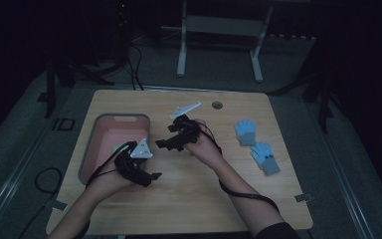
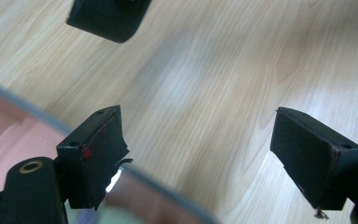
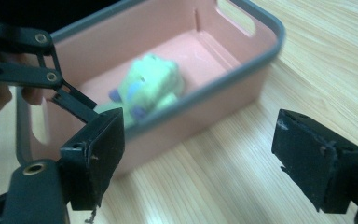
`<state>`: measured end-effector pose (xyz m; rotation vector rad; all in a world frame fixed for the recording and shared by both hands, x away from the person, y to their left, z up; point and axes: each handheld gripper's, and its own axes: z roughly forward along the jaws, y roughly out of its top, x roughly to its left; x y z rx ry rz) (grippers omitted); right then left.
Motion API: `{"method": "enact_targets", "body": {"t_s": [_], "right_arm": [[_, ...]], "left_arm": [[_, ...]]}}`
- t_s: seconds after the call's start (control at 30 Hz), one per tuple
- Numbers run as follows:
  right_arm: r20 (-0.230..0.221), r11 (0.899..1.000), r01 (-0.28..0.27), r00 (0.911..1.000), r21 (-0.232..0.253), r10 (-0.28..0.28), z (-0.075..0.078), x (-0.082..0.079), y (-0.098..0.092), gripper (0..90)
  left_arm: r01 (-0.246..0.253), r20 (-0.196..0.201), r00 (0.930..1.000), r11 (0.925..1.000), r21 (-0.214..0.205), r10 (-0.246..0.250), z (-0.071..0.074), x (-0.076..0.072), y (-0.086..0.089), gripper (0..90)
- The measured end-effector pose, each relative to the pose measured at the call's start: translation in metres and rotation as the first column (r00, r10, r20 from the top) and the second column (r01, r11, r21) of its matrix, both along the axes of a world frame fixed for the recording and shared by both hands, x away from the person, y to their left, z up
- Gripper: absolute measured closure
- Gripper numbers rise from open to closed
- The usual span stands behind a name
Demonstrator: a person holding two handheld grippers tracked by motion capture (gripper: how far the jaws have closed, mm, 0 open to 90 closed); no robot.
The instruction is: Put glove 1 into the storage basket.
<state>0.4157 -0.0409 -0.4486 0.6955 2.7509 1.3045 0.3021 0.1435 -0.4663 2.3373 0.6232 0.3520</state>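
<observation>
Both grippers hover over the worktop (image 1: pixel 189 199) with fingers spread wide, nothing between them: left gripper (image 1: pixel 151 176) beside the pink bin (image 3: pixel 256 70), right gripper (image 1: pixel 163 143) near its corner. Green gloves (image 3: pixel 151 86) lie inside the bin.

Green soft thing (image 3: pixel 144 88) in pink bin (image 3: pixel 242 74) blurred, kind unclear; bin cut off at left gripper view's lower edge.
</observation>
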Motion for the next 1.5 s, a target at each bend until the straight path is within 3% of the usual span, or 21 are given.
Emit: {"method": "enact_targets", "body": {"t_s": [0.13, 0.17, 0.27, 0.37, 0.63, 0.7, 0.93, 1.13, 1.2, 1.33, 1.43, 1.5], "right_arm": [[-0.001, 1.0, 0.007, 1.0, -0.01, -0.007, -0.005, -0.002, -0.013, 16.7], [0.002, 1.0, 0.013, 0.9999, -0.015, -0.013, -0.009, -0.003, -0.023, 16.5], [-0.008, 1.0, 0.022, 0.9997, -0.013, -0.022, -0.014, -0.005, -0.033, 15.9], [-0.011, 0.999, 0.036, 0.9993, -0.013, -0.037, -0.019, -0.007, -0.045, 15.6], [-0.032, 0.999, 0.052, 0.9981, -0.011, -0.053, -0.028, -0.016, -0.072, 13.9], [-0.027, 0.999, 0.05, 0.9983, -0.011, -0.051, -0.029, -0.019, -0.079, 13.9], [-0.015, 0.998, 0.06, 0.9981, 0.01, -0.06, -0.034, -0.022, -0.096, 14.3], [-0.039, 0.997, 0.077, 0.9962, -0.017, -0.078, -0.046, -0.024, -0.114, 14.0], [-0.061, 0.995, 0.102, 0.993, 0.018, -0.101, -0.05, -0.026, -0.125, 13.7], [-0.063, 0.992, 0.117, 0.9915, 0.039, -0.114, -0.051, -0.028, -0.136, 13.4], [-0.006, 0.99, 0.142, 0.9898, 0.009, -0.142, -0.053, -0.034, -0.145, 13.5], [0.004, 0.99, 0.141, 0.99, -0.005, -0.141, -0.054, -0.038, -0.15, 13.5]], "left_arm": [[0.014, -0.025, 0.9996, 0.9999, 0.008, -0.013, -0.006, 0.003, -0.015, 11.9], [0.014, -0.033, 0.9994, 0.9999, 0.004, -0.014, -0.007, 0.003, -0.017, 6.2], [0.024, -0.057, 0.998, 0.9995, -0.022, -0.026, -0.01, 0.004, -0.025, 3.8], [0.021, -0.043, 0.9988, 0.9997, -0.01, -0.022, -0.012, 0.001, -0.033, 3.7], [0.033, -0.031, 0.9989, 0.9983, -0.048, -0.035, -0.009, -0.01, -0.051, 3.7], [0.037, -0.044, 0.9982, 0.9973, -0.064, -0.04, -0.011, -0.011, -0.055, 3.7], [0.043, -0.026, 0.9987, 0.9968, -0.068, -0.045, -0.029, -0.015, -0.071, 3.7], [0.068, -0.05, 0.9962, 0.9949, -0.075, -0.072, -0.05, -0.017, -0.079, 3.7], [0.063, -0.038, 0.9972, 0.9964, -0.057, -0.065, -0.056, -0.018, -0.081, 3.7], [0.045, -0.048, 0.9977, 0.9961, -0.076, -0.048, -0.068, -0.018, -0.082, 3.7], [0.029, -0.046, 0.9984, 0.9953, -0.092, -0.033, -0.074, -0.019, -0.081, 3.7], [0.013, -0.042, 0.999, 0.9944, -0.105, -0.018, -0.078, -0.019, -0.079, 3.7]]}}
